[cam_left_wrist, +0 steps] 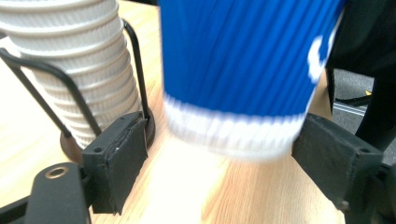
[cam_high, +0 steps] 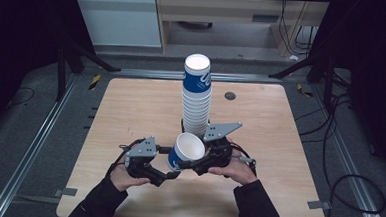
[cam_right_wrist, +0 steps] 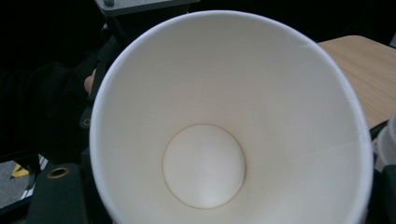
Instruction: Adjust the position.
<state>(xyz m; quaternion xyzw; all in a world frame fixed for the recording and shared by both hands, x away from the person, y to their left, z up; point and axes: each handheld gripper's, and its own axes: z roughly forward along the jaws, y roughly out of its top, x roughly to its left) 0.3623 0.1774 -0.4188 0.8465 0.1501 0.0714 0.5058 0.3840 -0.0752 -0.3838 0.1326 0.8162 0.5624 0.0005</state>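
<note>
A: Wooden tabletop (cam_high: 131,110), pale, ringed by dark floor and metal rails. Landmark: the stack of paper cups (cam_high: 197,98), standing upright in a black wire holder (cam_left_wrist: 135,70) near the table's middle.

B: Loose cup?

A: One blue paper cup (cam_high: 184,152), white inside, just in front of the stack on the person's side. It is tilted, mouth facing up and toward the right gripper, base toward the left gripper.

B: Right gripper (cam_high: 209,157)?

A: Just in front of the stack and slightly to its right. Its jaws are drawn together on the cup at the rim; the right gripper view looks straight down into the white interior to the round bottom. The pads themselves are hidden behind the cup wall.

B: Left gripper (cam_high: 170,173)?

A: In front of the stack, to its left. The left gripper view shows both black pads (cam_left_wrist: 116,163) standing apart, the cup's white-banded base between them, with a gap on the left side. On the right pad I cannot tell contact; the cup is blurred.

B: Stack detail?

A: Top cup blue with white print; ribbed white rims below it.
</note>
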